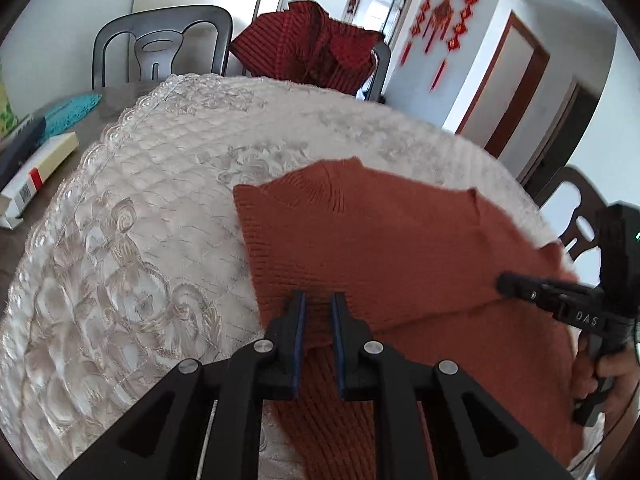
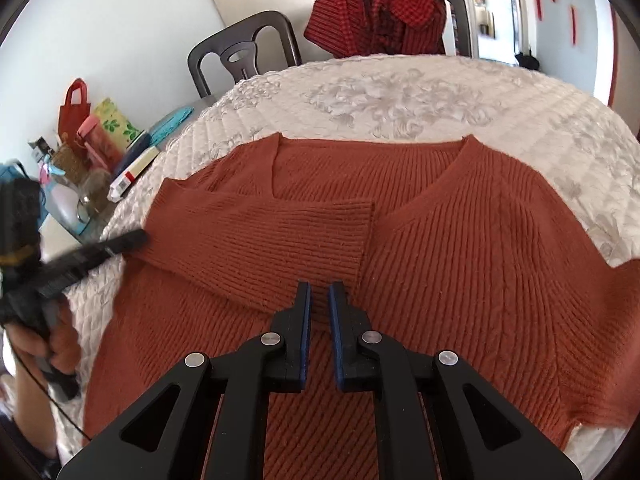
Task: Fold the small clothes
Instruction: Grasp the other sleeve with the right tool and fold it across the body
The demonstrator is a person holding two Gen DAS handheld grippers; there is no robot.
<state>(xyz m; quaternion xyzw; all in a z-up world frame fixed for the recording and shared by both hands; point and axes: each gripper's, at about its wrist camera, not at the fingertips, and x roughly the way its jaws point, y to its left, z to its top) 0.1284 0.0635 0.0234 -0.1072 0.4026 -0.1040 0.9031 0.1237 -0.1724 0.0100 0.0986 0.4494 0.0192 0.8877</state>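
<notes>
A rust-orange knit sweater [image 1: 400, 240] [image 2: 480, 260] lies flat on the white quilted tablecloth [image 1: 160, 200] [image 2: 400, 92], V-neck away from me. One sleeve [image 2: 260, 232] is folded across its chest. My left gripper [image 1: 320, 300] [image 2: 136, 236] sits at the sweater's left edge, where that sleeve folds over, jaws nearly together with knit pinched between them. My right gripper [image 2: 320, 290] [image 1: 502, 282] is at the sleeve's lower edge near the cuff, jaws closed on the knit. A hand [image 1: 616, 372] [image 2: 32, 344] holds each gripper's handle.
A red checked garment [image 1: 312, 48] [image 2: 380, 20] hangs over a chair at the far side, beside a dark chair [image 1: 160, 48] [image 2: 240, 52]. Bags, bottles and a box [image 2: 92, 140] [image 1: 40, 172] crowd the table's left. Another chair [image 1: 572, 200] stands right.
</notes>
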